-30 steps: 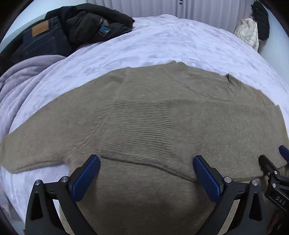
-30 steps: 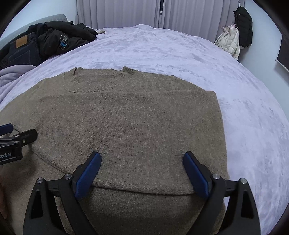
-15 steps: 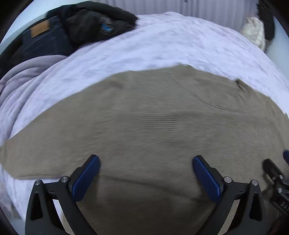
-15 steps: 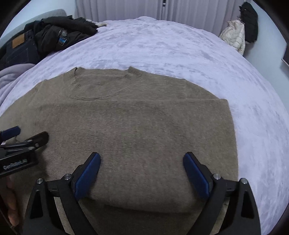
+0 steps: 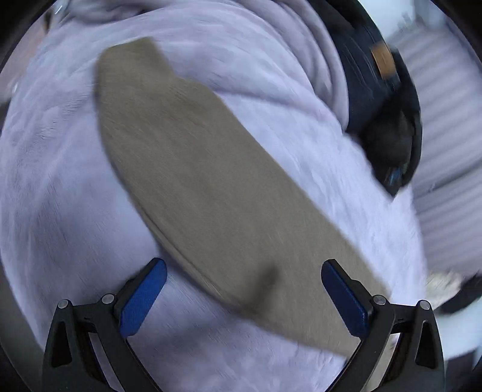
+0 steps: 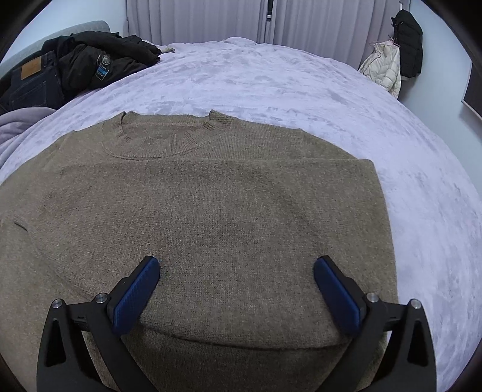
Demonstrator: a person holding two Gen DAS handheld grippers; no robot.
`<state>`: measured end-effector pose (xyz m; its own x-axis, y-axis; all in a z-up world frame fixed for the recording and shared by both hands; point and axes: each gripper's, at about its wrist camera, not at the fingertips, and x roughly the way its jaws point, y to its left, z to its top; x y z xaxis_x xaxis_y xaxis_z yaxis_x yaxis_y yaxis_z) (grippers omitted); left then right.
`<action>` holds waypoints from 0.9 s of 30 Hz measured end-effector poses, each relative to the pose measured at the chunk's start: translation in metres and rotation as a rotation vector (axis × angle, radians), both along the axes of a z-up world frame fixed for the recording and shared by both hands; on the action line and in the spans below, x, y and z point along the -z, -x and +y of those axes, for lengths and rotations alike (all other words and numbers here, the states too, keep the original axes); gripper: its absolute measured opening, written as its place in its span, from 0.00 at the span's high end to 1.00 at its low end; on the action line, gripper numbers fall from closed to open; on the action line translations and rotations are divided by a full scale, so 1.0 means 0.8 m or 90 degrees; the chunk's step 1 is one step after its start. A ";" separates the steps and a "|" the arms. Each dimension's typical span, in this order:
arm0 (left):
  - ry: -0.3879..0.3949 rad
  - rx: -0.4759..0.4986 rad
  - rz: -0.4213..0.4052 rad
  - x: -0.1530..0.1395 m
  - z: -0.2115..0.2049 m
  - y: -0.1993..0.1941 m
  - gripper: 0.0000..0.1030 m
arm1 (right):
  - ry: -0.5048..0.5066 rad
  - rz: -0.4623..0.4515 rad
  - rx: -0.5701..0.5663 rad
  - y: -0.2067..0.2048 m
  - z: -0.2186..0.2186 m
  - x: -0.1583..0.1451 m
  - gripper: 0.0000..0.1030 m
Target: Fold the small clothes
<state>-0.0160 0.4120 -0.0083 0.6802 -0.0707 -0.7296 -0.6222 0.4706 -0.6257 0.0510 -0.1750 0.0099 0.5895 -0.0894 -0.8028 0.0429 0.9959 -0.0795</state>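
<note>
Brown knit sweater, one item, lying flat on your lilac bedspread, collar toward the curtains, its right side folded in to a straight edge, a fold line running across the lower body near you. Your right gripper hangs over the lower body, blue pads spread to either side, jaws opening, nothing clamped between them. Your left gripper looks along the sweater's outstretched sleeve, which crosses its motion-blurred view on a diagonal over the bedspread; its jaws stand wide, the sleeve passing between them unpinched. Jeans with a tan patch and a black jacket sit heaped at the far left corner of the bed, beside a bunched lilac blanket. A cream coat and a black coat hang at the far right wall.
</note>
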 end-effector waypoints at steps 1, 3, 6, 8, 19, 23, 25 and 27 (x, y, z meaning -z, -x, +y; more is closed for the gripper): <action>0.050 -0.016 -0.035 0.009 0.022 0.007 0.00 | 0.001 -0.001 0.000 0.000 0.000 0.000 0.01; 0.135 -0.049 -0.097 0.024 0.052 0.016 0.00 | 0.000 -0.001 0.000 -0.001 -0.001 0.001 0.01; 0.184 -0.107 -0.173 0.030 0.074 0.036 0.00 | 0.003 -0.002 0.002 0.001 0.001 0.001 0.01; 0.212 -0.127 -0.214 0.037 0.086 0.047 0.00 | 0.004 -0.002 0.002 0.003 0.001 0.001 0.01; 0.108 -0.017 -0.142 0.030 0.106 0.012 0.93 | -0.023 -0.024 -0.065 0.018 0.055 -0.066 0.00; 0.044 -0.003 -0.139 0.007 0.101 0.010 0.93 | -0.016 -0.024 -0.145 -0.003 0.132 -0.091 0.01; 0.014 0.002 -0.145 -0.007 0.100 0.013 0.93 | -0.006 -0.006 -0.175 -0.026 0.176 -0.087 0.01; -0.008 0.006 -0.151 -0.020 0.099 0.017 0.93 | 0.021 0.006 -0.200 -0.049 0.220 -0.075 0.00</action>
